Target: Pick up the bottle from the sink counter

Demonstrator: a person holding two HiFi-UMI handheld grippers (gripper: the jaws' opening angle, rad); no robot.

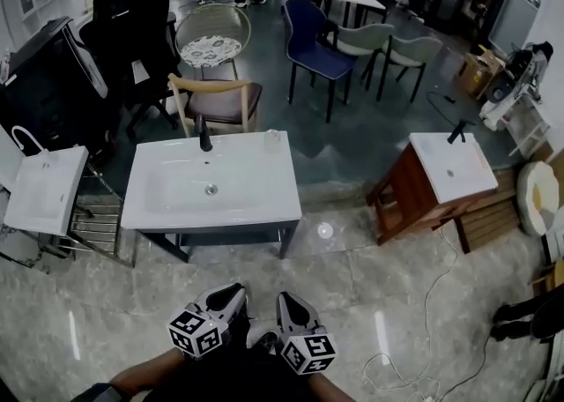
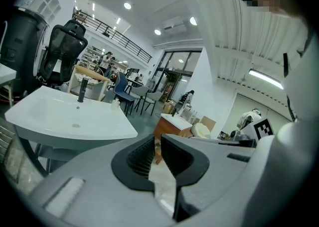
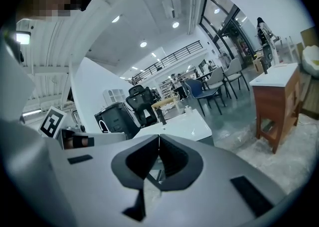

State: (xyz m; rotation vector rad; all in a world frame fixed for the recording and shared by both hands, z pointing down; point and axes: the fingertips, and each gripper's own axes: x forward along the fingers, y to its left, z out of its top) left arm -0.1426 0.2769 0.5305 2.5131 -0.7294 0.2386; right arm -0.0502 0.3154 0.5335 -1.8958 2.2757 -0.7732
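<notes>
Approach stage: left gripper (image 1: 234,293) and right gripper (image 1: 290,300), both closed and empty, sit well short of the sink counter (image 1: 256,202). The next move is probably a reach to the bottle (image 1: 272,137) at its far right.

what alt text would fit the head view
Two shut, empty tools, the left tool and right tool, are held low, short of a white sink counter. A small pale bottle stands at its far right corner, right of a black faucet.
</notes>
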